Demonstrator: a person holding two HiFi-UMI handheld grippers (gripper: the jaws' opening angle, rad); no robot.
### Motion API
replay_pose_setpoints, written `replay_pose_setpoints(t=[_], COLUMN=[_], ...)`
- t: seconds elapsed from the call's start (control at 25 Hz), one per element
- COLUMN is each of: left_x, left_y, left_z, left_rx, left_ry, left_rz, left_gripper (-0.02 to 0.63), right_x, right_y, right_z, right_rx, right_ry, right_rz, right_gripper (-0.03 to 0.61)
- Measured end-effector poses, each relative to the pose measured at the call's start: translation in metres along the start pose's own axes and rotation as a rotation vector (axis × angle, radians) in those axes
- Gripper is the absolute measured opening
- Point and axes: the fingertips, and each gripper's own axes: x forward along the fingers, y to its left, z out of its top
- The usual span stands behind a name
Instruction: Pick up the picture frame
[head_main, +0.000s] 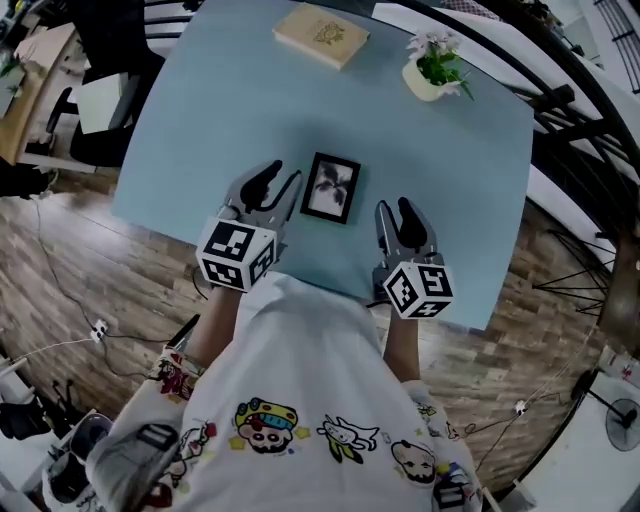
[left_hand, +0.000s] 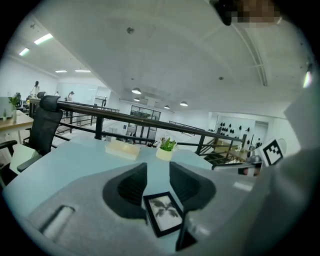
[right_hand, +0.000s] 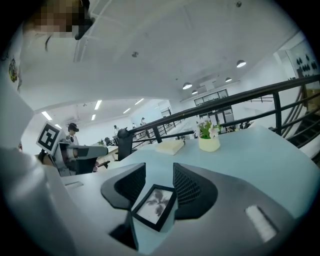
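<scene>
A small black rectangular picture frame (head_main: 332, 187) with a black-and-white plant print lies flat near the front edge of the pale blue table (head_main: 190, 120), between the left gripper (head_main: 278, 183) and the right gripper (head_main: 395, 209). Both grippers' jaws stand apart, holding nothing. At the far edge lies a tan book (head_main: 322, 35) bearing a dark emblem

The frame (head_main: 331, 187) is small and rectangular. It has a thin black border around a pale picture of a dark, palm-like plant. It lies flat and face up on the light blue counter (head_main: 200, 120), just above the centre of the head view. Its long side runs up the picture, and the top leans slightly right.
</scene>
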Motion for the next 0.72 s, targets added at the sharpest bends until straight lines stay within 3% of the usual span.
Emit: replay_pose_setpoints(t=[0.28, 0.72], left_x=[0.0, 0.034], left_y=[0.009, 0.014], left_z=[-0.002, -0.01], left_rx=[-0.036, -0.054], left_ry=[0.008, 0.071], left_rz=[0.033, -0.013], left_gripper=[0.133, 0.133], right_x=[0.013, 0.032], right_y=[0.003, -0.008], right_z=[-0.005, -0.001], right_rx=[0.049, 0.086], right_ry=[0.047, 0.063], right_rz=[0.05, 0.025], right_gripper=[0.167, 0.167])
